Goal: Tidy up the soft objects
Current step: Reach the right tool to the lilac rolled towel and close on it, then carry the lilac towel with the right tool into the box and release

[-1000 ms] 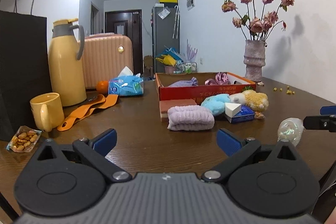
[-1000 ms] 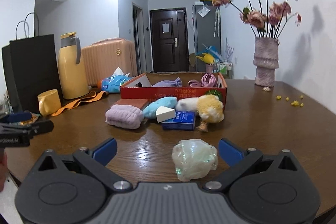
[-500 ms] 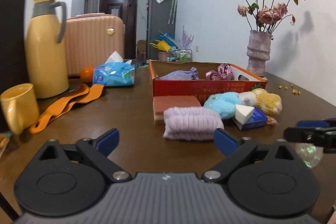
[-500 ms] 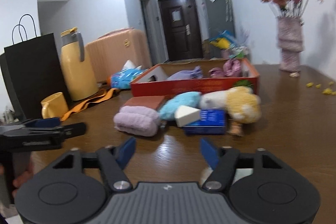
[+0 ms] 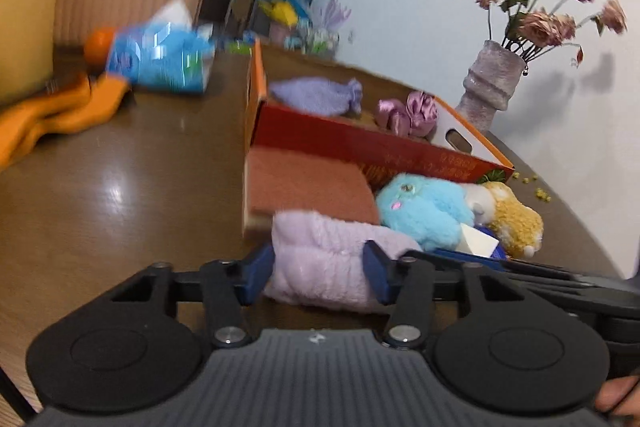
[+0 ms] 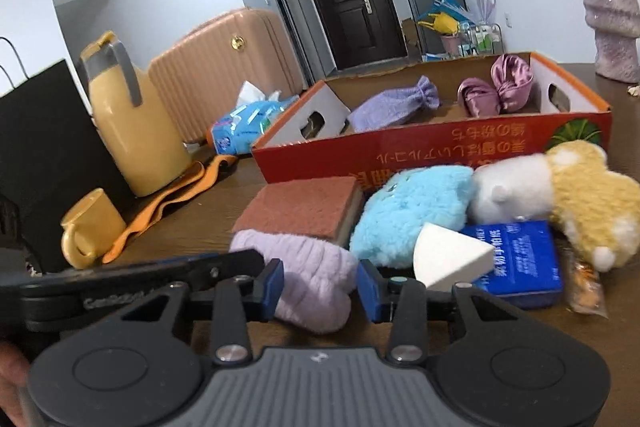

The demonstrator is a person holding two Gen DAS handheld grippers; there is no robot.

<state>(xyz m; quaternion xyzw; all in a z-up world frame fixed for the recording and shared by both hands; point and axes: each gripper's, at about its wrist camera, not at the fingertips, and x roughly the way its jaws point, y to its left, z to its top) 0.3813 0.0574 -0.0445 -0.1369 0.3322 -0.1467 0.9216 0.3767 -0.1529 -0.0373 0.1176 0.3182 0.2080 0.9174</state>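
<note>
Lilac towel roll (image 5: 320,259) lying on the counter (image 5: 120,195) in front of the red box (image 6: 432,147), touching a terracotta sponge (image 6: 304,207). Left gripper (image 5: 318,273) closing across one end, right gripper (image 6: 318,285) closing across the other; pads seemingly against the fabric, though blur leaves firm contact unsure. Blue plush (image 6: 408,211) just beside the roll. Purple pouch (image 6: 392,107) and satin scrunchies (image 6: 496,87) inside the box.
</note>
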